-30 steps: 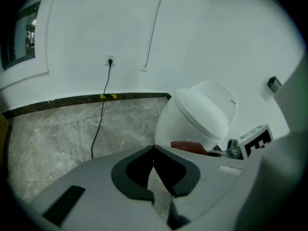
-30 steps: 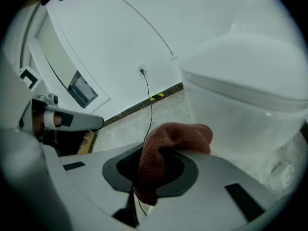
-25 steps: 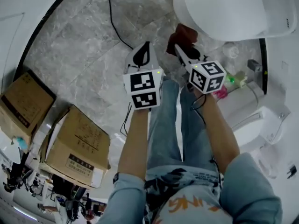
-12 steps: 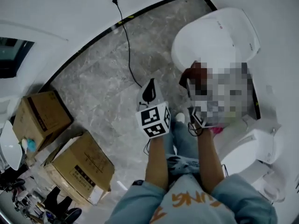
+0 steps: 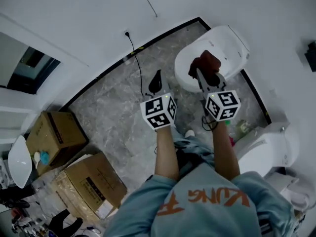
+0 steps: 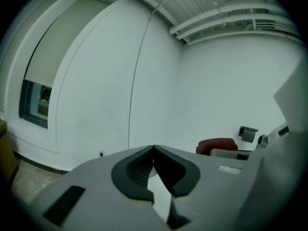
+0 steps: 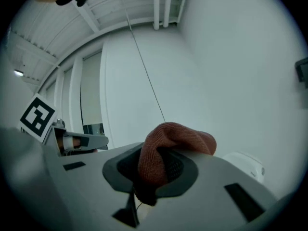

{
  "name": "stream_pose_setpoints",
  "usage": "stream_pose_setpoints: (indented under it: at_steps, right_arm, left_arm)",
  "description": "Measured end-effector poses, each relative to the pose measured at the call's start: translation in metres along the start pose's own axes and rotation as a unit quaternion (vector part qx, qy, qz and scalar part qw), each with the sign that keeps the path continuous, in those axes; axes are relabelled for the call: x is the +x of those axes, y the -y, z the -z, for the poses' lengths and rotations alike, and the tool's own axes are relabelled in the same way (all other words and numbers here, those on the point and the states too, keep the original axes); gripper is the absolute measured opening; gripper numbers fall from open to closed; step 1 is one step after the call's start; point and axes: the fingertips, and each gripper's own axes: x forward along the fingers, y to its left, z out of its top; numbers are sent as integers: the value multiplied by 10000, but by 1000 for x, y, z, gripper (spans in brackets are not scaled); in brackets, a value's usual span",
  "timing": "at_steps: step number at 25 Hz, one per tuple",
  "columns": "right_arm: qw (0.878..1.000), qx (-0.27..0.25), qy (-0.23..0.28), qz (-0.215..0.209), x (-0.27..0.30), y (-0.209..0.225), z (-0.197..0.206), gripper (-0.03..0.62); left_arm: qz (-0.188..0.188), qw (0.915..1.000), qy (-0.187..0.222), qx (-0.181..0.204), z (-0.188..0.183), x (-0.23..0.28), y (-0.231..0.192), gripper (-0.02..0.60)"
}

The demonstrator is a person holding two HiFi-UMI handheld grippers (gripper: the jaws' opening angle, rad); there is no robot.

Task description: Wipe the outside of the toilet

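Raised higher than a second ago, my right gripper (image 5: 201,75) has its jaws clamped on the red cloth (image 5: 207,61), the toilet (image 5: 232,41) beyond them; my left gripper (image 5: 156,79) has its jaws pressed together, empty.

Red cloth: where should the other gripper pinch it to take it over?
Probably the red cloth's bunched hump bulging past the right gripper's tips. The left gripper, now shut, should open and come from its own side; the rest is clamped between the right jaws.
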Motion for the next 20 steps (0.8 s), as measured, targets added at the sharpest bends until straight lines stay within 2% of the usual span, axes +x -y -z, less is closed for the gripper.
stream_pose_setpoints:
  at_steps: [4,8,14,20]
  right_arm:
    - [9981,-444,421,-37,-17,3,-63,52]
    - [9942,-774,740,58,-20,1,-101,52]
    - [9910,-978,848,328,-16,6,-118,54]
    - [9884,-1080,947,496,-18,18,-132,54]
  left_arm:
    - [386,9973,565,277,-63,-3,39,0]
    - [624,9935,774,562,-96,-2,59,0]
    - [806,9901,896,724,-118,10,64,0]
    - [1020,9884,869,719,-121,24,71,0]
